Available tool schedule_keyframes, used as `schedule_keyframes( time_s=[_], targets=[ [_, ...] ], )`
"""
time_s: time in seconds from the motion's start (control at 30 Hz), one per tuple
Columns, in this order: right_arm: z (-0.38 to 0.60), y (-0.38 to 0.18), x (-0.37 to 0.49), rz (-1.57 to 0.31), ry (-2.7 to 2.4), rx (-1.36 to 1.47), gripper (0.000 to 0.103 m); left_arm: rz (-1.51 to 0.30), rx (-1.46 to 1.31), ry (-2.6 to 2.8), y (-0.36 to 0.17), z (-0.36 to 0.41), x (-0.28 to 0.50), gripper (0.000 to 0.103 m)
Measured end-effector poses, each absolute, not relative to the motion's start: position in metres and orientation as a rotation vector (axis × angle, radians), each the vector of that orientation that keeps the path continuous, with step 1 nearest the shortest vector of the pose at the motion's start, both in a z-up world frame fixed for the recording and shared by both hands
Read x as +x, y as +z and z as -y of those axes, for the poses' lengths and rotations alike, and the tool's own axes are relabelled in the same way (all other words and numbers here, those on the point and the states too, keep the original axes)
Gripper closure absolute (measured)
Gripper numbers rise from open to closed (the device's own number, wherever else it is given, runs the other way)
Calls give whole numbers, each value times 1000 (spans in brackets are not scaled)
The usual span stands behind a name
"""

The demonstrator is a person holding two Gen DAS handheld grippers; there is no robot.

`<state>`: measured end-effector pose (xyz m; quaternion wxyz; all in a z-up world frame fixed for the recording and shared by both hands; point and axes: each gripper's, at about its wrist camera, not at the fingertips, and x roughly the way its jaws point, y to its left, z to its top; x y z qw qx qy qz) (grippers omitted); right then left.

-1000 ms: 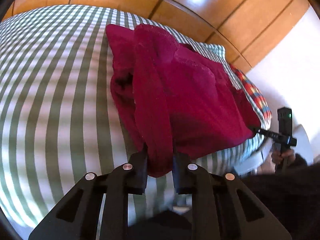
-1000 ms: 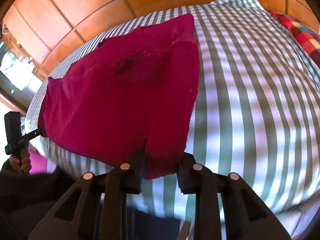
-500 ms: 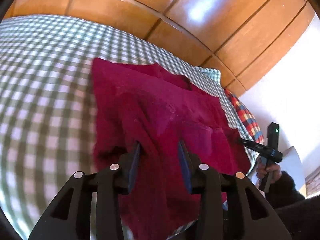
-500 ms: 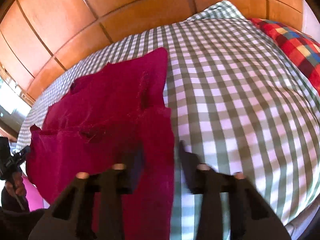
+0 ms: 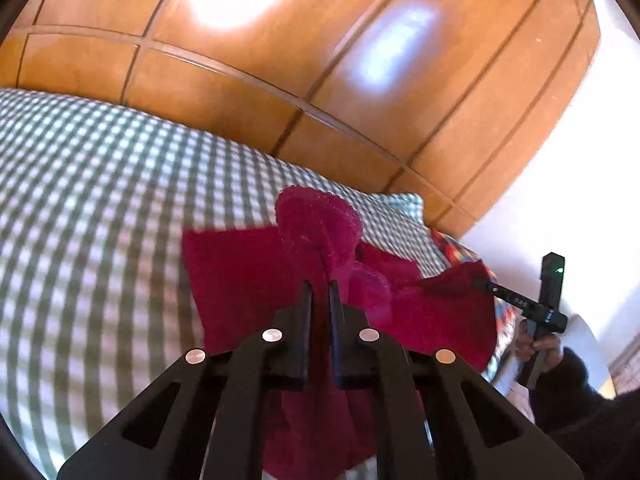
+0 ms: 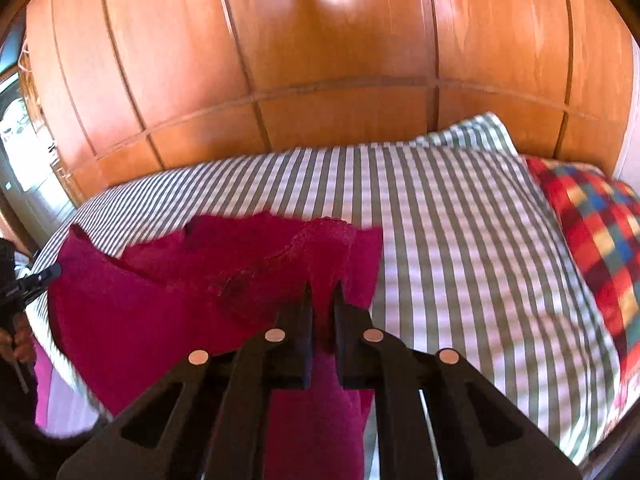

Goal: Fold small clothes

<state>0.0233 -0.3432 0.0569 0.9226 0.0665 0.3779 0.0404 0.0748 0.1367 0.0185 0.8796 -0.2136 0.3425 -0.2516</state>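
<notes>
A dark red garment (image 5: 240,280) lies on the green-and-white checked bed cover (image 5: 100,200), its near edge lifted off the bed. My left gripper (image 5: 320,284) is shut on a bunched fold of it, and cloth hangs below the jaws. In the right wrist view the same red garment (image 6: 160,312) spreads to the left. The jaws of my right gripper (image 6: 322,286) are closing, with its right-hand edge pinched between them. Each gripper shows in the other's view: the right gripper (image 5: 486,282) at a raised corner, the left gripper (image 6: 52,270) at the far left.
Glossy wood panelling (image 5: 360,80) rises behind the bed. A red plaid pillow (image 6: 592,248) lies at the right end, next to a checked pillow (image 6: 480,132). A person's hand (image 5: 536,344) and dark sleeve hold the right gripper at the bed's edge.
Both grippers have risen and tilted up, lifting the garment's near edge. The left jaws spread half a second ago, then closed on a bunched fold. The right jaws narrowed on the edge.
</notes>
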Motion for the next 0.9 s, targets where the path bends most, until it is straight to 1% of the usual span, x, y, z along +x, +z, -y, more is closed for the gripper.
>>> schedule_keyframes(
  time_s=[0.2, 0.27, 0.4, 0.43, 0.47, 0.5, 0.53, 0.57, 0.6, 0.63, 0.83, 0.87, 0.9],
  targets=[
    [369, 31, 125, -838, -16, 185, 96, -791, -423, -409, 6, -140, 156, 97],
    [372, 15, 144, -875, -32, 186, 96, -837, -412, -366, -7, -138, 184, 97],
    [370, -28, 169, -983, -65, 142, 96, -943, -371, -314, -39, -129, 211, 97],
    [371, -35, 168, -992, -72, 137, 94, -970, -377, -311, -46, -128, 213, 96],
    [373, -38, 166, -994, -71, 146, 91, -979, -396, -297, -50, -131, 213, 93],
    [376, -37, 161, -983, -62, 166, 90, -979, -433, -293, -52, -136, 210, 86],
    [378, -35, 156, -973, -53, 176, 82, -973, -464, -300, -52, -140, 206, 83],
    [380, -30, 147, -954, -41, 190, 62, -959, -490, -303, -50, -147, 199, 83],
    [383, -25, 136, -931, -29, 202, 53, -945, -491, -305, -46, -152, 188, 83],
    [386, -22, 124, -917, -16, 208, 49, -937, -483, -312, -43, -153, 178, 83],
    [399, -16, 45, -909, 74, 281, 48, -896, -389, -436, -28, -160, 88, 83],
    [400, -17, 34, -913, 85, 291, 48, -891, -377, -461, -27, -159, 70, 80],
    [400, -19, 23, -919, 99, 304, 48, -885, -374, -482, -27, -157, 59, 63]
  ],
)
